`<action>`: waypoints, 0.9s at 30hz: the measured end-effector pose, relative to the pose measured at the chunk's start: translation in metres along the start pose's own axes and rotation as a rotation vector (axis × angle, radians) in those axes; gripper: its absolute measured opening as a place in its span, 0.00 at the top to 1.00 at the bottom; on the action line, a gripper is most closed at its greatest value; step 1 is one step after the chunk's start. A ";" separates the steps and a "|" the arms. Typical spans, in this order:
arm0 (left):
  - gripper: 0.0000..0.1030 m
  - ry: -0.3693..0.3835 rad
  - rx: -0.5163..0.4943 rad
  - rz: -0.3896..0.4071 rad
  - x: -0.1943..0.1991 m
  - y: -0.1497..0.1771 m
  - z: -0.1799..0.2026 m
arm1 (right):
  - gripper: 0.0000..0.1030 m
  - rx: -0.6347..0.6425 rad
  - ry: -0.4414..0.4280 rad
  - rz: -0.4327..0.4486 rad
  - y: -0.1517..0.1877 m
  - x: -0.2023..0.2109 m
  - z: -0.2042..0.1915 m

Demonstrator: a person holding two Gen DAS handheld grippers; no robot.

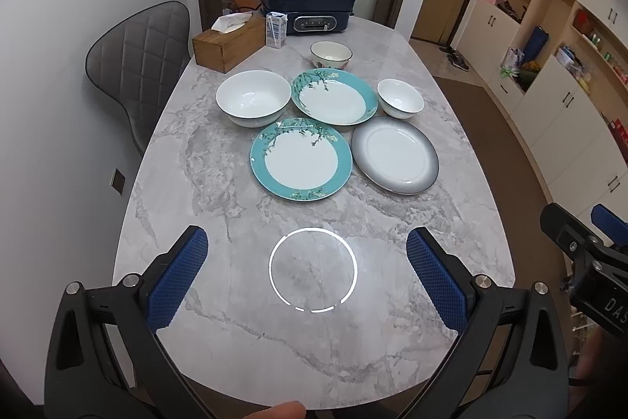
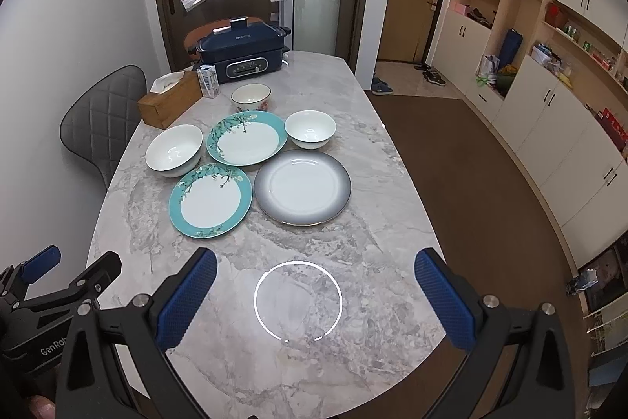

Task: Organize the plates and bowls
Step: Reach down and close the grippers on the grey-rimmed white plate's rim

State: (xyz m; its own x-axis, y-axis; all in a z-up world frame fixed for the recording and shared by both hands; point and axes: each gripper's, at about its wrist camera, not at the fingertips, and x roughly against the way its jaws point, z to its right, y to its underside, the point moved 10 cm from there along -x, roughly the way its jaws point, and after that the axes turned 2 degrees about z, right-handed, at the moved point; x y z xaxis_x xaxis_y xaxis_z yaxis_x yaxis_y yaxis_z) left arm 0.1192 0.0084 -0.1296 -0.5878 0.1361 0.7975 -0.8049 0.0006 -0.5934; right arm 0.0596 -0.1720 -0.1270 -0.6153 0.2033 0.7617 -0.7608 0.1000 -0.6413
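Observation:
On the marble table lie two teal floral plates, the near one flat and the far one deeper. A grey-rimmed plate sits to their right. A large white bowl, a small white bowl and a patterned bowl stand around them. My left gripper and right gripper hover open and empty over the near table end, well short of the dishes.
A wooden tissue box, a small carton and a dark blue electric cooker stand at the far end. A grey quilted chair is on the left. White cabinets line the right wall.

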 end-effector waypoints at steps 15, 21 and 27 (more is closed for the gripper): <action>0.02 0.192 0.037 -0.097 -0.049 0.021 0.030 | 0.00 -0.014 -0.196 -0.050 -0.001 -0.036 -0.004; 0.02 0.273 0.107 -0.230 -0.132 0.043 0.069 | 0.00 0.029 -0.318 -0.044 -0.015 -0.109 0.028; 0.02 0.309 0.216 -0.236 -0.231 0.017 0.111 | 0.10 0.025 -0.494 -0.205 -0.031 -0.240 0.053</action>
State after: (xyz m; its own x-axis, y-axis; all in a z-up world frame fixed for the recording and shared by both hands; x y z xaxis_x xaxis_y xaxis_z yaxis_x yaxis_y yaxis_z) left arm 0.2319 -0.1329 -0.3116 -0.3605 0.4467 0.8188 -0.9319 -0.1352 -0.3365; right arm 0.2203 -0.2756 -0.2850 -0.4729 -0.3016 0.8279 -0.8765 0.0648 -0.4771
